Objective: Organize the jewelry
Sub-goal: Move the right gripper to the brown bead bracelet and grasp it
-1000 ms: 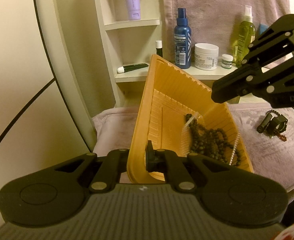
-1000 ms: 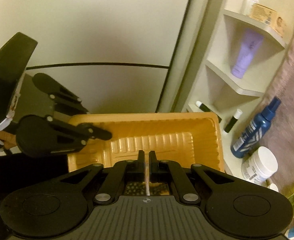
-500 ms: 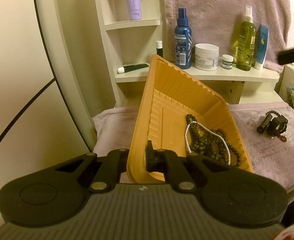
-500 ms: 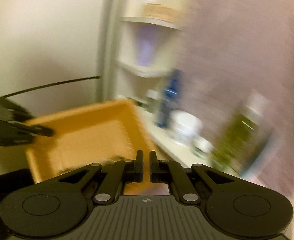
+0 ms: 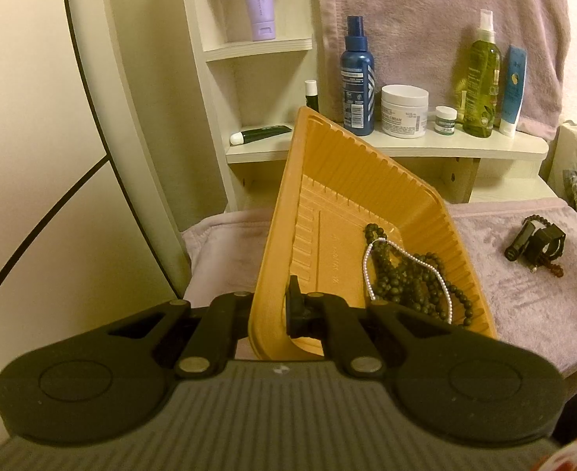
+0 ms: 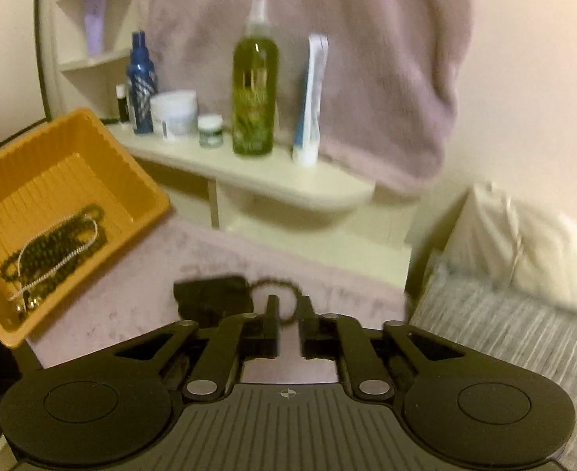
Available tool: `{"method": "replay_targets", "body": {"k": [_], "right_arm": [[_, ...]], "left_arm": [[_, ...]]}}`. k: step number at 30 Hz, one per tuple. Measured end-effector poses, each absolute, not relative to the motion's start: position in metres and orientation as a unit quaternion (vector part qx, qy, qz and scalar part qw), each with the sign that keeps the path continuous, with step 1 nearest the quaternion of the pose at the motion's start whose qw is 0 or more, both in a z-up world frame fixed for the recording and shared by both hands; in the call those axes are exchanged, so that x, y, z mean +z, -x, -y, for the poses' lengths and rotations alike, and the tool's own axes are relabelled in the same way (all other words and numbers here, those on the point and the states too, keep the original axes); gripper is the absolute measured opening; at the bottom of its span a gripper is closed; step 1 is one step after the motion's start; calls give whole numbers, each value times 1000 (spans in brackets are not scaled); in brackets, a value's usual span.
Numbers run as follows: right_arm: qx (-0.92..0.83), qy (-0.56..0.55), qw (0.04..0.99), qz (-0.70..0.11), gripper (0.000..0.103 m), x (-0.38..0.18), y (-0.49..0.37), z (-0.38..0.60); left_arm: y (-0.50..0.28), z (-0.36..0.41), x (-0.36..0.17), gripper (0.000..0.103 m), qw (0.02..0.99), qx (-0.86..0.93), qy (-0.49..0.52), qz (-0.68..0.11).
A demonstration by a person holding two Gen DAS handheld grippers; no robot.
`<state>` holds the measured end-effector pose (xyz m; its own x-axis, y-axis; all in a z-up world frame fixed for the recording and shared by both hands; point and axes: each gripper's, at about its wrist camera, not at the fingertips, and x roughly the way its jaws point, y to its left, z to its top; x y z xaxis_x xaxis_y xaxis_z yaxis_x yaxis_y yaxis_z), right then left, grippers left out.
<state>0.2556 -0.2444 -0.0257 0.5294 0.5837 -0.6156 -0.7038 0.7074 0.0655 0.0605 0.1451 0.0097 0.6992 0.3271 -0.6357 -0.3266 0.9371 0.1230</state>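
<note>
My left gripper point(image 5: 274, 306) is shut on the near rim of an orange plastic tray point(image 5: 327, 180) and holds it tilted above the towel. In the tray lie a dark bead necklace point(image 5: 402, 278) and a white pearl strand point(image 5: 367, 271); both also show in the right wrist view, the tray point(image 6: 103, 145), the dark beads point(image 6: 58, 237) and the pearls point(image 6: 72, 253). My right gripper point(image 6: 287, 306) is slightly open and empty, just in front of a black clip point(image 6: 209, 294) and a dark bead bracelet point(image 6: 278, 286) on the towel. These lie at the right in the left wrist view point(image 5: 535, 241).
A pale shelf point(image 5: 406, 145) behind holds a blue spray bottle point(image 5: 357, 78), a white cream jar point(image 5: 404, 110), a small jar point(image 5: 445, 119), a green bottle point(image 5: 480, 74) and a tube point(image 5: 514, 90). A purple towel point(image 5: 543, 294) covers the surface. A pillow point(image 6: 516, 243) lies right.
My right gripper let the pearl strand go into the tray, swung right away from it, opened slightly and now faces the black clip and bracelet. The left gripper and tray have stayed still.
</note>
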Motion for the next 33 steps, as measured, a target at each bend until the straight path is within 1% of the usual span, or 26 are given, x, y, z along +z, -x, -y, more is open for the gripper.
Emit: {"method": "replay_targets", "body": {"k": [2, 3, 11, 18, 19, 21, 25, 26, 27, 31, 32, 33], "right_arm": [[372, 99, 866, -319, 41, -37, -255, 240], [375, 100, 864, -322, 42, -42, -252, 237], [394, 97, 842, -356, 42, -76, -243, 208], [396, 91, 837, -367, 41, -93, -247, 188], [397, 89, 836, -369, 41, -95, -249, 186], [399, 85, 833, -374, 27, -99, -252, 182], [398, 97, 832, -374, 23, -105, -255, 178], [397, 96, 832, -376, 14, -104, -255, 178], [397, 94, 831, -378, 11, -104, -255, 179], [402, 103, 828, -376, 11, -98, -247, 183], [404, 102, 827, -377, 0, -97, -244, 185], [407, 100, 825, -380, 0, -95, -241, 187]], "left_arm": [[-61, -145, 10, 5, 922, 177, -2, -345], [-61, -145, 10, 5, 921, 177, -2, -346], [-61, -145, 10, 5, 921, 176, -3, -347], [-61, -144, 11, 5, 921, 177, -4, -347], [-61, -144, 10, 5, 921, 177, -4, -348], [-61, -144, 11, 5, 921, 177, -4, -347], [-61, -144, 11, 5, 921, 177, -4, -348], [-61, -144, 10, 5, 921, 177, -4, -348], [-62, -144, 11, 5, 921, 177, -4, -347], [-61, -143, 10, 5, 921, 177, -4, -347], [-61, -143, 10, 5, 921, 177, -4, -347], [-61, -143, 11, 5, 921, 176, -4, -347]]}}
